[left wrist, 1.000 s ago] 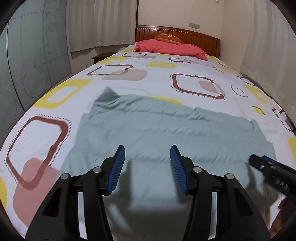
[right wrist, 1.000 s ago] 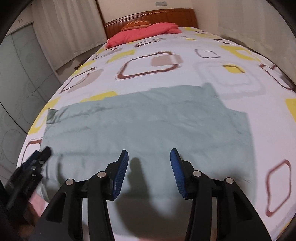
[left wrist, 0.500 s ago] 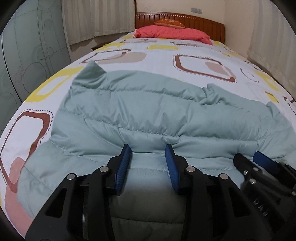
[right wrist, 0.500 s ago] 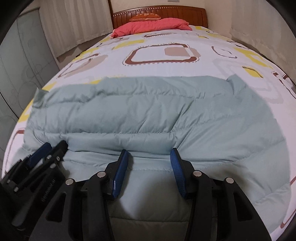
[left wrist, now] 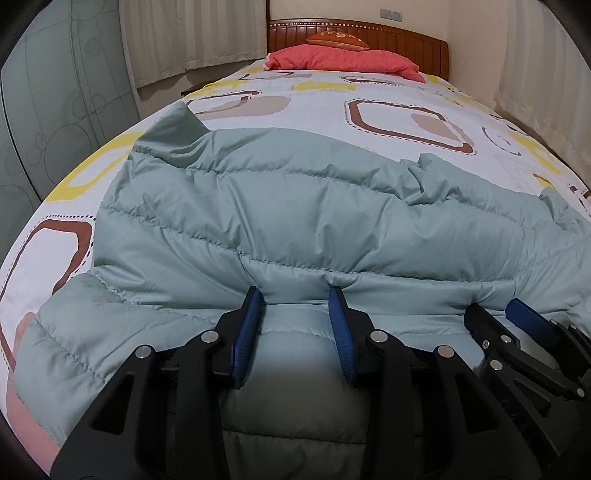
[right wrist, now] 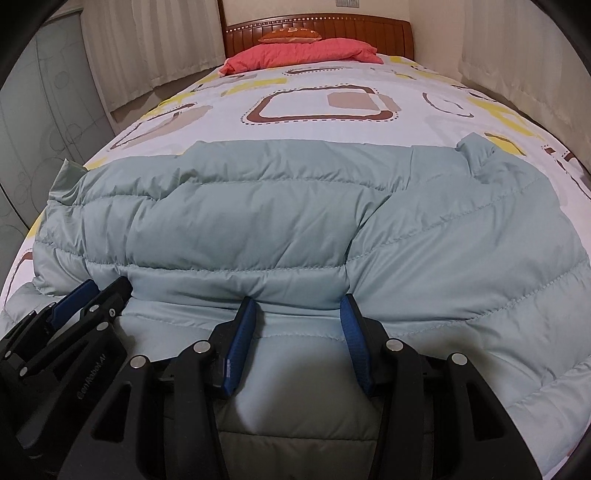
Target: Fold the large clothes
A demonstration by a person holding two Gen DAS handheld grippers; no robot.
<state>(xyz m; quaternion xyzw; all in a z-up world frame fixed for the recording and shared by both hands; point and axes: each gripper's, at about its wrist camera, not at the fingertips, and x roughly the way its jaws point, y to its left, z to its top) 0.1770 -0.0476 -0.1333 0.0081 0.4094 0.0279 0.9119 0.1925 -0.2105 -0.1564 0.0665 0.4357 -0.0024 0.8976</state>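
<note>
on the bed (left wrist: 388,92), puffy sage-green quilted jacket (left wrist: 295,206), spread wide, rumpled

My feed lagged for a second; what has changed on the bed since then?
Both claws dropped down and forward onto the pale green quilted puffer jacket. The left claw and right claw now have their open tips pressed against a raised fold at its near edge, nothing clamped yet. The jacket, patterned bedsheet and red pillow stayed put.

The jacket (left wrist: 295,206) is quilted, faintly sheeny cloth; the bedsheet (left wrist: 388,92) matt printed cloth; the headboard (right wrist: 317,24) glossy wood; the left gripper (left wrist: 295,295) matt black plastic, blue ribbed pads (left wrist: 247,328).
</note>
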